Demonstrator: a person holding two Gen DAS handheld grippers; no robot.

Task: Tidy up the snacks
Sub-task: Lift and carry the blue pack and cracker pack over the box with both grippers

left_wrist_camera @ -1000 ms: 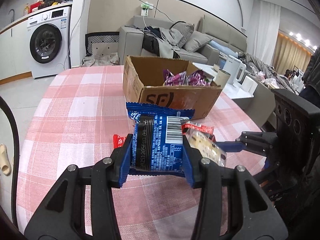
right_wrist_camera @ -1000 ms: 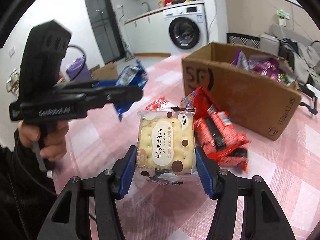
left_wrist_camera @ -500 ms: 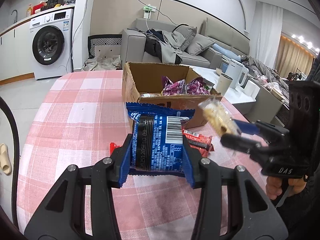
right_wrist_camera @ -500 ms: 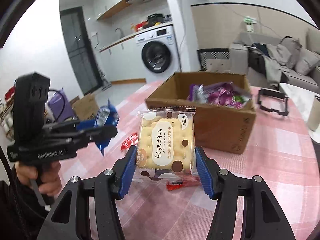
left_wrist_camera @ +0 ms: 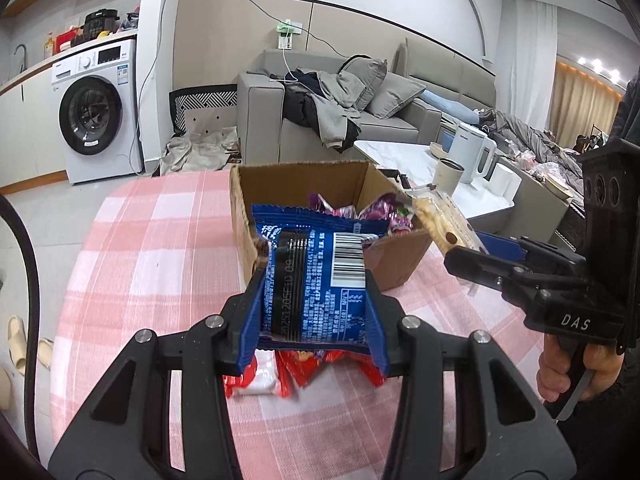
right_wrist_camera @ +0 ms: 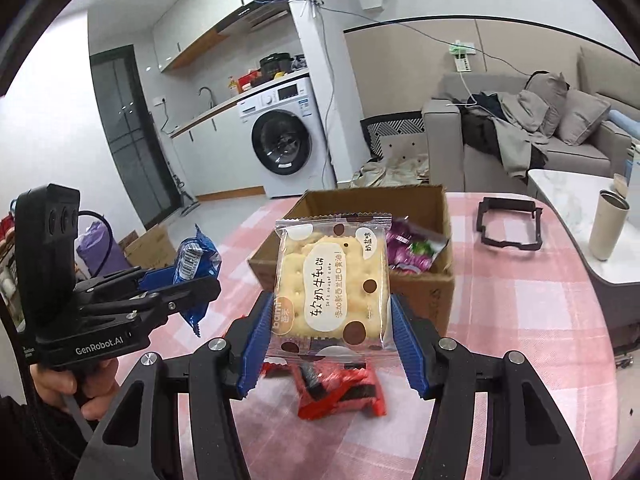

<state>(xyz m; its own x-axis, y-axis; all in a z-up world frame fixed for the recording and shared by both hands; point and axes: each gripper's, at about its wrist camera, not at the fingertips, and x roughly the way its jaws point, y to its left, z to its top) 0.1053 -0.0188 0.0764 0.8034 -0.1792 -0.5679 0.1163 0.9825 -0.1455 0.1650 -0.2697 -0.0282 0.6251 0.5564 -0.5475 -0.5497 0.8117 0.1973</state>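
The left gripper (left_wrist_camera: 314,320) is clamped on a blue packet (left_wrist_camera: 316,276), held in the air in front of the box (left_wrist_camera: 244,216). The right gripper (right_wrist_camera: 330,344) is clamped on a cracker pack (right_wrist_camera: 332,280), above red packets (right_wrist_camera: 340,392) lying on the table (right_wrist_camera: 520,320). Purple snacks (right_wrist_camera: 412,252) lie inside the box.

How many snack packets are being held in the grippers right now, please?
2: a blue packet clamped in the left gripper, and a cracker packet clamped in the right gripper. Both are raised near the cardboard box.
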